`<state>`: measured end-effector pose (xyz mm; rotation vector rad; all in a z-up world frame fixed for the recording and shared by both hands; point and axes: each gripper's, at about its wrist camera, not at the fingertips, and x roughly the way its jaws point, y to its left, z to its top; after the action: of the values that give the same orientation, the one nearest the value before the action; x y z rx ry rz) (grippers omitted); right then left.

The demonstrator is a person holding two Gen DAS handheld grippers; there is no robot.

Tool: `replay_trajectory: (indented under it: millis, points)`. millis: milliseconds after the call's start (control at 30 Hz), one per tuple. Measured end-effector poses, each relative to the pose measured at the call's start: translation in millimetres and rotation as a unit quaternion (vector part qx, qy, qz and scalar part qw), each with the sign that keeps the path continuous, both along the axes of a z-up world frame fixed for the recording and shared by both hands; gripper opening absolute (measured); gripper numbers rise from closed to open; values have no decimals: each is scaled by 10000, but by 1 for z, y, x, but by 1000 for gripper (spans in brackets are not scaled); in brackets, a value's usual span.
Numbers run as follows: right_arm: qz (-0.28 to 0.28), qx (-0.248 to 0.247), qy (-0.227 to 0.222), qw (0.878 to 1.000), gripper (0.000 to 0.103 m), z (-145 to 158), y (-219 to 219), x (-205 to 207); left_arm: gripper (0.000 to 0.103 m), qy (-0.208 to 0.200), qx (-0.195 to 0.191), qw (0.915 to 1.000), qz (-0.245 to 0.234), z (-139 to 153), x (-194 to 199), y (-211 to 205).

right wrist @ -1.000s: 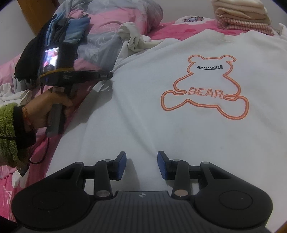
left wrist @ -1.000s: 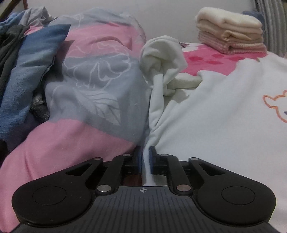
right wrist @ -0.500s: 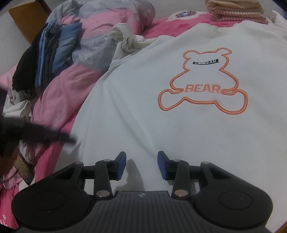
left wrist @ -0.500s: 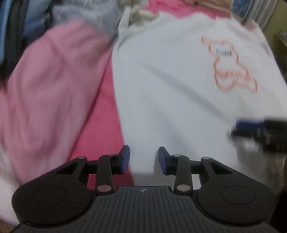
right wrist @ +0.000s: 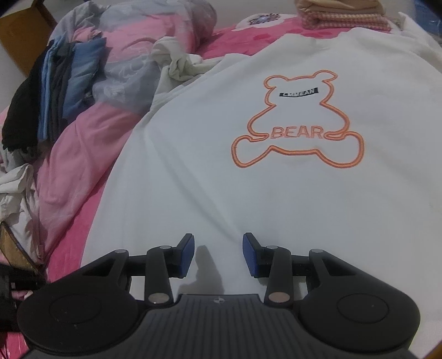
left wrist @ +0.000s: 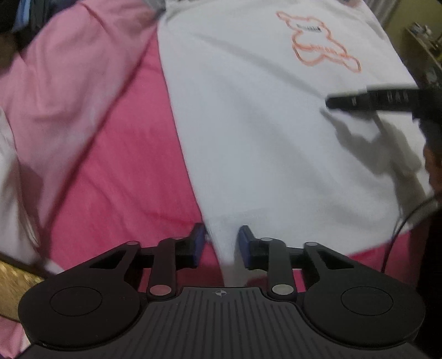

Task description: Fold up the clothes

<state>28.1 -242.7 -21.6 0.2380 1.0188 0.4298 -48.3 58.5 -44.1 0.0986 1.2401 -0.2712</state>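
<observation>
Spread flat across the pink bed sheet (right wrist: 69,248), bear print up: a white sweatshirt (right wrist: 248,198), unfolded, its near hem toward both tools and one sleeve bunched (right wrist: 182,63) against the heaped pink-and-grey quilt (right wrist: 132,55). Fits equally a garment just laid out for folding or one smoothed between folds; no telling which from here. Beyond the collar, a stack of folded beige and checked cloth (right wrist: 342,13); beside the quilt, a loose pile of dark and blue clothes (right wrist: 52,91). Over the sweatshirt's near left hem corner, the left gripper (left wrist: 221,243), jaws spread, with the cloth's edge running up between the blue pads (left wrist: 197,243), not pinched. Over the white cloth nearer the middle of the hem, the right gripper (right wrist: 218,254), jaws likewise apart, holding nothing. For a clean grab at that corner: close on both layers of fabric well inside the edge, not on the sheet beneath; match the other tool's height along the hem so any lift stays level and the print does not skew; mind the bunched sleeve, likely to drag. No containers in view, only the bed bearing everything.
</observation>
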Motion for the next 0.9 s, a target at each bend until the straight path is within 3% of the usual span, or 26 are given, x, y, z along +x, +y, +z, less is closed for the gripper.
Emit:
replay_trajectory:
  millis: [67, 133, 267, 400, 533, 800, 900]
  points:
    - [-41, -35, -2, 10000, 41, 1, 1, 0, 8, -115, -47, 9999, 13, 2, -7, 1]
    - [-72, -83, -11, 9999, 41, 2, 2, -2, 2, -190, -122, 9997, 48, 9, -13, 3]
    - [-116, -244, -62, 9996, 41, 5, 4, -6, 2, -152, -330, 9991, 232, 22, -23, 19]
    - [-82, -352, -104, 9993, 41, 4, 8, -6, 2, 10, -373, 9984, 415, 11, -22, 29]
    - [208, -533, -451, 9973, 42, 16, 20, -17, 2, 48, -428, 9977, 521, 1, -23, 33]
    - [1165, -1175, -20, 9862, 40, 5, 66, -67, 0, 46, -358, 9975, 602, -5, -27, 51]
    - [1255, -1170, 253, 9848, 41, 8, 74, -95, 0, 26, -358, 9977, 578, -4, -28, 53]
